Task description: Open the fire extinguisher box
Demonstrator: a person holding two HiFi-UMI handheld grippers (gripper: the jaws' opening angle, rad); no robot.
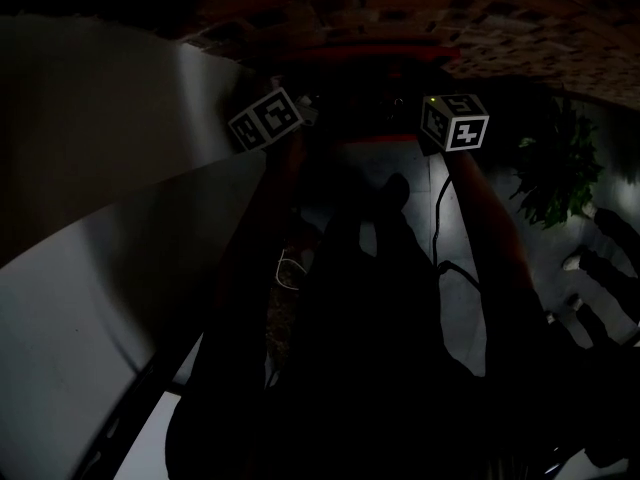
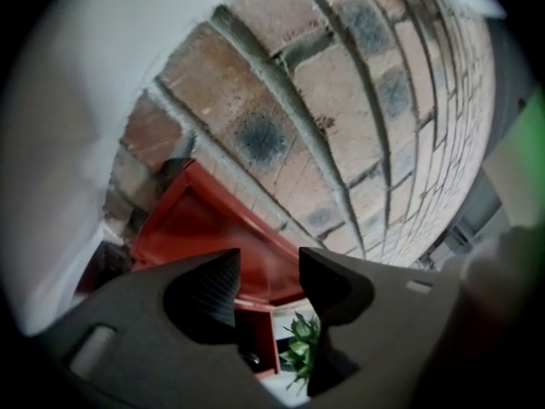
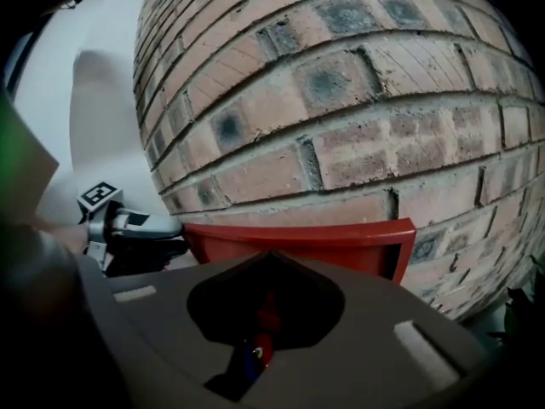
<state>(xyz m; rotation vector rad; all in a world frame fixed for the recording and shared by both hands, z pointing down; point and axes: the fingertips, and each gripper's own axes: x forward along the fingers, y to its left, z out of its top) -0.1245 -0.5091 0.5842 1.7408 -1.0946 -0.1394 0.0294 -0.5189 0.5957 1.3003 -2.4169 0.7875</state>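
Sitting against the brick wall (image 3: 341, 100) at twelve o'clock ahead, the red fire extinguisher box (image 3: 298, 239) faces the left gripper (image 2: 269, 264), jaws apart and empty, and the right gripper (image 3: 271, 258), jaws together

We read no text, label, brand or number anywhere. Only black-and-white square markers show, on the left cube (image 1: 265, 120) and the right cube (image 1: 455, 121).

Red box (image 3: 298, 241) (against brick wall (image 3: 341, 100))
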